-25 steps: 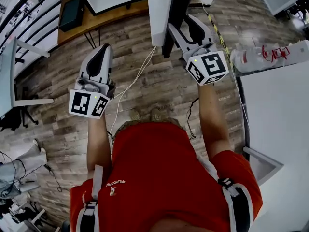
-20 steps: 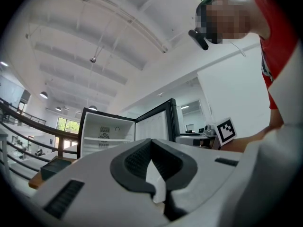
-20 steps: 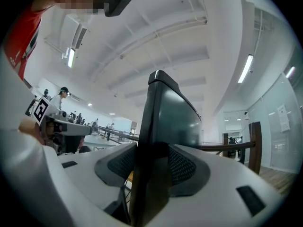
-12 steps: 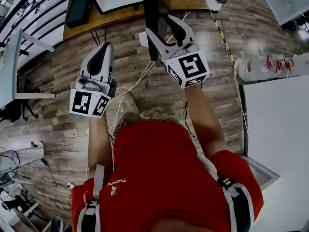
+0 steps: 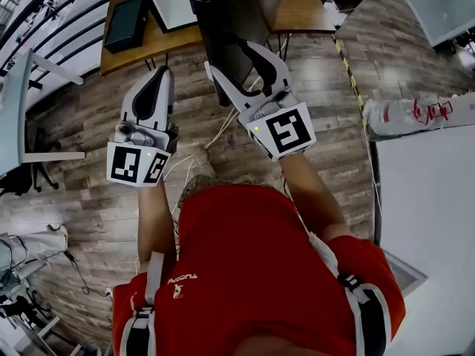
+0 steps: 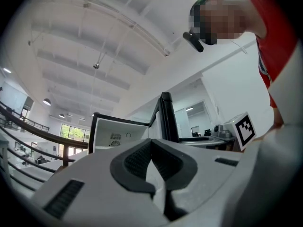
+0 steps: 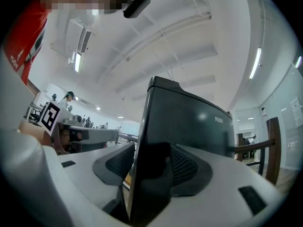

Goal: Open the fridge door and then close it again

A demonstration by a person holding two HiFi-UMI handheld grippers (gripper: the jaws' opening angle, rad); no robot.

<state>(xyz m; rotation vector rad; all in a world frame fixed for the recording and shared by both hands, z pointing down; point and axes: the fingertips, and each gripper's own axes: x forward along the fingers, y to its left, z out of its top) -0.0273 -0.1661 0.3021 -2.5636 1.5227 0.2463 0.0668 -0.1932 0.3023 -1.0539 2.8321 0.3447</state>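
Because the fridge door [image 5: 231, 28] stands open at the top centre of the head view, the coming move is, by my judgement, the closing swing, and it turns on how that door sits against the right gripper [image 5: 236, 61]. Its free edge runs upright, and the jaws straddle it, one finger on each face. These jaws have just been opening and now stand wide, with the door's edge between them but the pads apparently not clamped on it. The left gripper [image 5: 159, 76], in the left half of the frame, has its jaws pressed together on nothing and hangs beside the door, clearly the farther of the two.

In the right gripper view the dark door [image 7: 184, 122] fills the middle, its edge cutting straight down between the pads, yet the fridge body is hidden behind it. The left gripper view gives what that one lacks: the door [image 6: 166, 119] seen edge-on as a thin dark upright, and left of it the fridge's white inside [image 6: 118, 134], showing how far the door stands off.
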